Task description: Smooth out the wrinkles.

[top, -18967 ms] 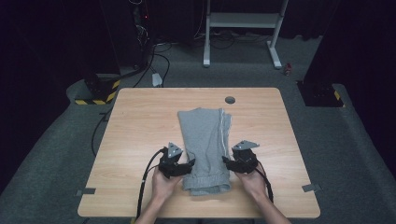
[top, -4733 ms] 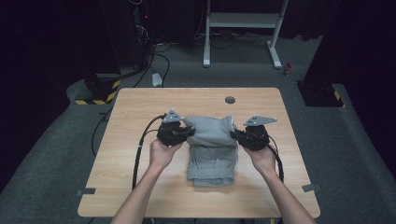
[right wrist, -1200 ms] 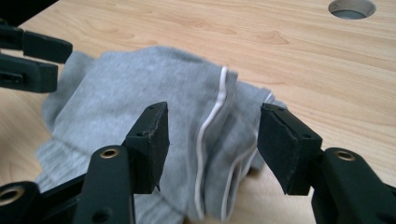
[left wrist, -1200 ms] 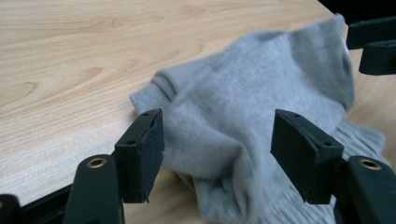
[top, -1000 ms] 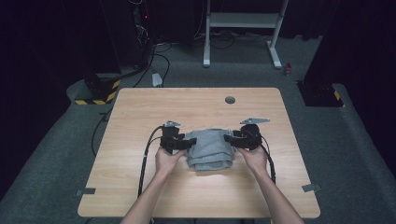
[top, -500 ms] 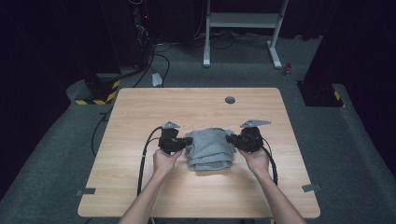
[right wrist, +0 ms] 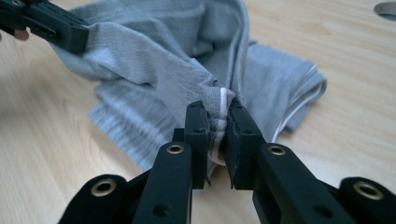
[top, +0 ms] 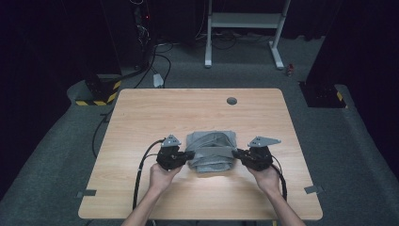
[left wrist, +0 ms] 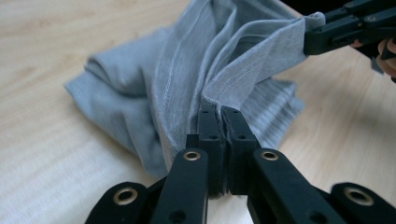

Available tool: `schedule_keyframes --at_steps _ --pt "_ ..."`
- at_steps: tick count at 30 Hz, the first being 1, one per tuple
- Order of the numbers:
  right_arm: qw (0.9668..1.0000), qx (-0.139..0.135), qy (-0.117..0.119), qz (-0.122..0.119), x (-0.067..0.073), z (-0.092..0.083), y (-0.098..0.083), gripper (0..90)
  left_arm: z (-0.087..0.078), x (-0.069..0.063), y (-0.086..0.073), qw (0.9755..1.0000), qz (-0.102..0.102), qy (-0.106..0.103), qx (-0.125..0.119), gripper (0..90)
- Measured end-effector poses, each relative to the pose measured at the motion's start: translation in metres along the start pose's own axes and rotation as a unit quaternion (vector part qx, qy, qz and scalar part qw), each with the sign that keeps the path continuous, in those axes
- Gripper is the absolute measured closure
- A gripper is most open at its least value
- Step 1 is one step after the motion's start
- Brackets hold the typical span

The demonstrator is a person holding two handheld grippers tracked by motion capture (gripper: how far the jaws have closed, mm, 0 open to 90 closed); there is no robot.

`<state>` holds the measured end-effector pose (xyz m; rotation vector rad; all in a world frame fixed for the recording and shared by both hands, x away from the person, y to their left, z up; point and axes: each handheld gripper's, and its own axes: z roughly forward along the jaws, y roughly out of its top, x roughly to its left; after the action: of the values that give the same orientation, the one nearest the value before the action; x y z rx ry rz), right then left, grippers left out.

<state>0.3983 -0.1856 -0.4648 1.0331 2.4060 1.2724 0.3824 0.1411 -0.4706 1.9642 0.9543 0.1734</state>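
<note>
1. The grey garment (top: 211, 150) lies folded in a rumpled bundle near the table's (top: 141, 117) middle, toward its near edge
2. The left gripper (top: 187, 155) and right gripper (top: 237, 153) flank it, each clamped tight on a pinch of cloth, lifting a taut band between them
3. Soft ribbed knit; pale woodgrain tabletop

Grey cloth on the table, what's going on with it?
A person is folding a grey cloth on a wooden table, one tool in each hand. The left tool pinches the cloth's left edge and the right tool its right edge, both clamped shut on fabric. The strip between them is lifted off the bundle, which lies on the table.
</note>
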Motion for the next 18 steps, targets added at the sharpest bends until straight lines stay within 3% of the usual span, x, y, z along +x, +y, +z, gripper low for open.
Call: schedule_keyframes --at_steps 6,15,18 --pt "0.9998 0.013 0.002 -0.011 0.009 -0.001 -0.021 80.2 0.003 -0.011 -0.018 0.999 0.033 0.009 0.027 87.0" --pt "0.999 0.035 -0.007 -0.028 0.014 0.002 -0.045 78.1 0.007 -0.02 -0.038 0.997 0.053 0.016 0.054 85.9" --pt "0.9987 0.043 -0.01 -0.026 0.015 0.0 -0.05 73.8 0.004 -0.022 -0.041 0.9962 0.06 0.018 0.06 82.4"
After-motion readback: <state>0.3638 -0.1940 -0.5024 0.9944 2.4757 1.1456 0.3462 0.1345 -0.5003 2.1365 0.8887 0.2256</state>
